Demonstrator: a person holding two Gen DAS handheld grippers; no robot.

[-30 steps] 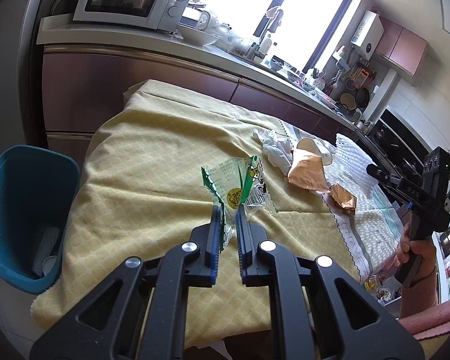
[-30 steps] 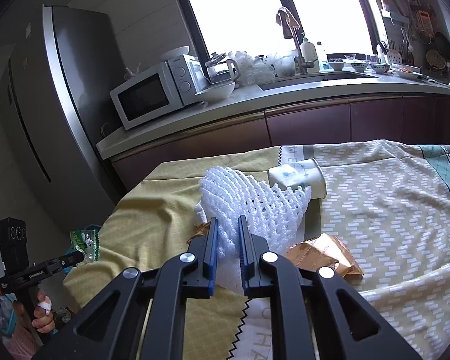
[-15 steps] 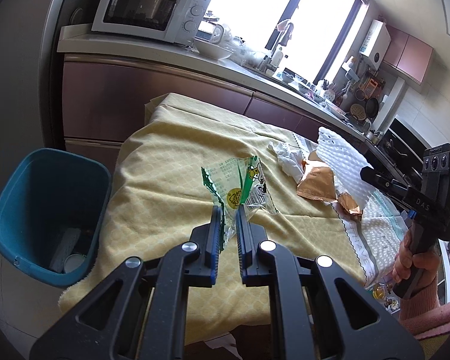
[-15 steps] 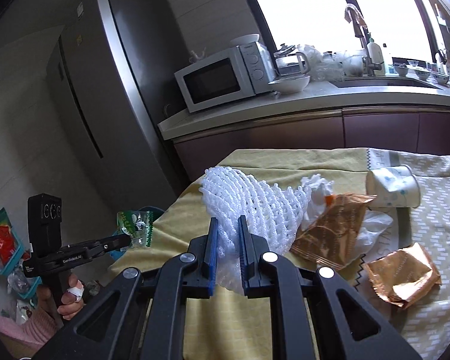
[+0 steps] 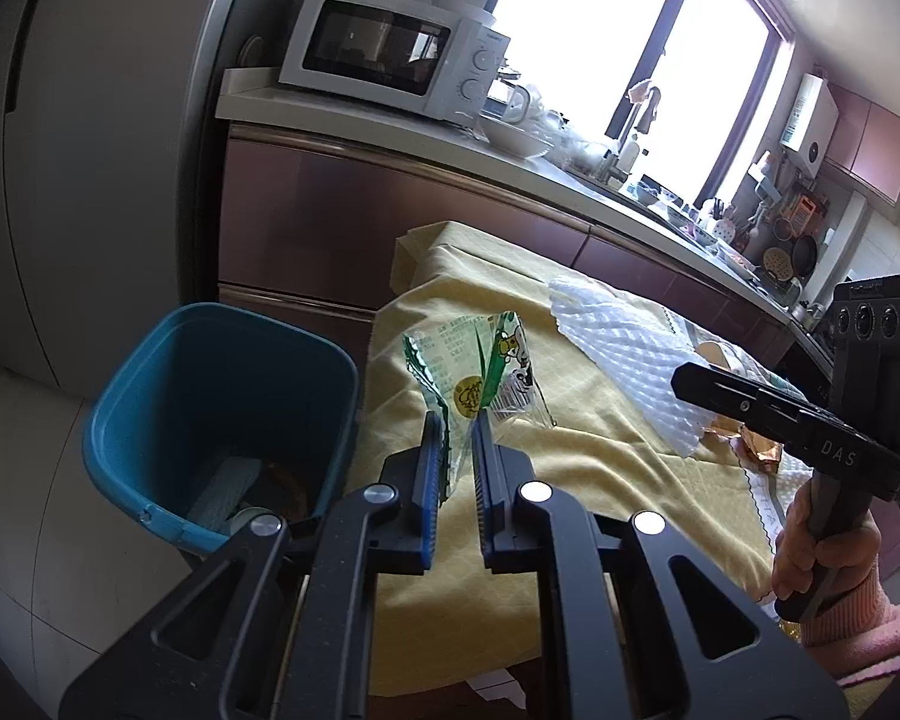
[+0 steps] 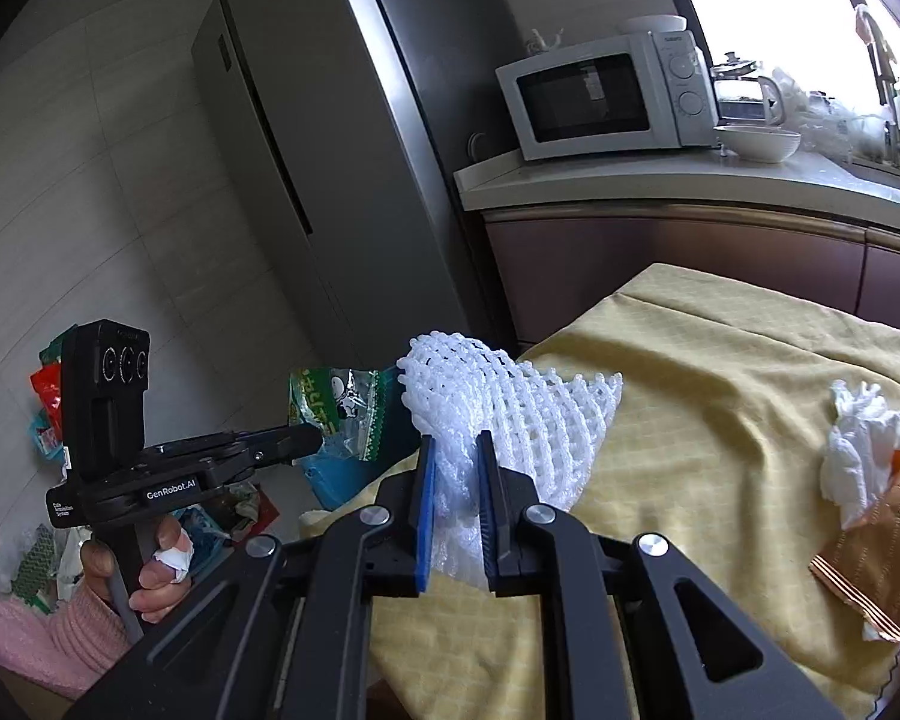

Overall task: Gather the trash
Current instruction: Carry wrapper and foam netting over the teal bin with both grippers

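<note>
My left gripper [image 5: 457,420] is shut on a green and clear snack wrapper [image 5: 480,369], held up just right of the blue trash bin [image 5: 150,402] beside the table. The bin holds some trash at its bottom. My right gripper [image 6: 455,441] is shut on a white foam fruit net [image 6: 510,402], carried above the yellow tablecloth [image 6: 720,372] near its left end. The net [image 5: 618,348] and right gripper [image 5: 684,375] also appear at the right of the left wrist view. The left gripper [image 6: 315,438] with the wrapper [image 6: 342,402] shows at the left of the right wrist view.
A crumpled white tissue [image 6: 864,450] and copper foil wrappers [image 6: 876,558] lie on the table. A fridge [image 6: 342,150] stands behind the bin. The counter carries a microwave [image 5: 390,57] and bowl [image 5: 513,138]. Colourful litter [image 6: 48,408] sits on the floor.
Both grippers have swung left toward the bin with their loads. The bin now sits much nearer the left gripper, and the right gripper with the net has come closer to it.
</note>
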